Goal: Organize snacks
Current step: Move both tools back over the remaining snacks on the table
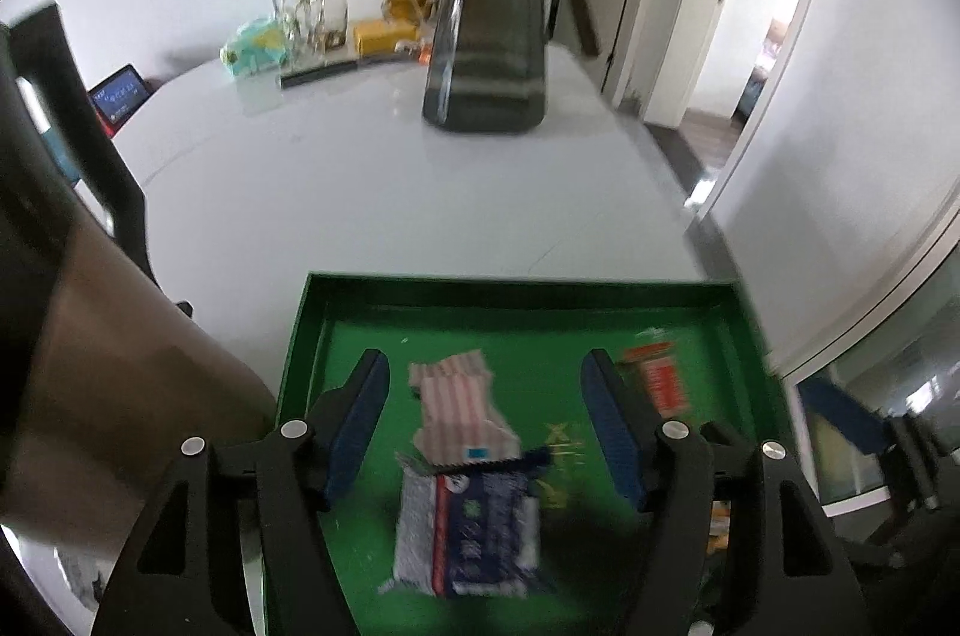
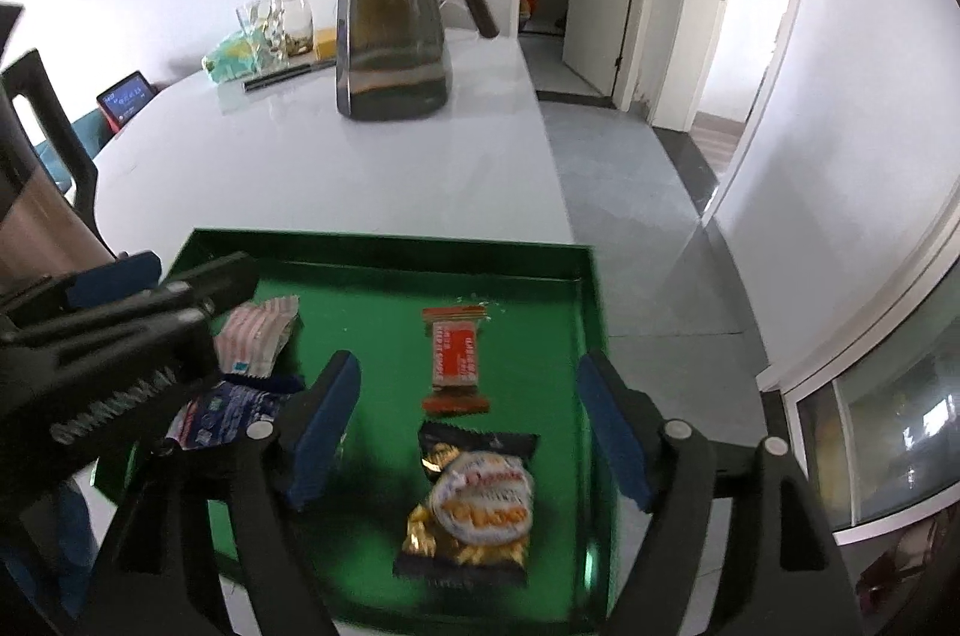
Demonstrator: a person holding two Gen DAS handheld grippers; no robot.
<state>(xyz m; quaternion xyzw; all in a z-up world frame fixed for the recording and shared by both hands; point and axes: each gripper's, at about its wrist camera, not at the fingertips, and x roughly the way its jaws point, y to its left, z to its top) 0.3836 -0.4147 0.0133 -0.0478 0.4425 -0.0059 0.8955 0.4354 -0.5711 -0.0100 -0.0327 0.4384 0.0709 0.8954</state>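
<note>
Both jaws released | left gripper [image 1: 486, 420], right gripper [image 2: 468, 417] empty above tray [image 2: 384, 255]

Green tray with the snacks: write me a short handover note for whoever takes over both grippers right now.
Left gripper: jaws open, empty, above the blue-white packet and the striped packet.
Right gripper: jaws open, empty, above the black-gold packet.
Green tray holds four snacks: striped and blue-white on its left side, red bar and black-gold on its right.
Done: all visible snacks are in the tray.
Left: no loose snack shows on the table; check outside the views.
</note>
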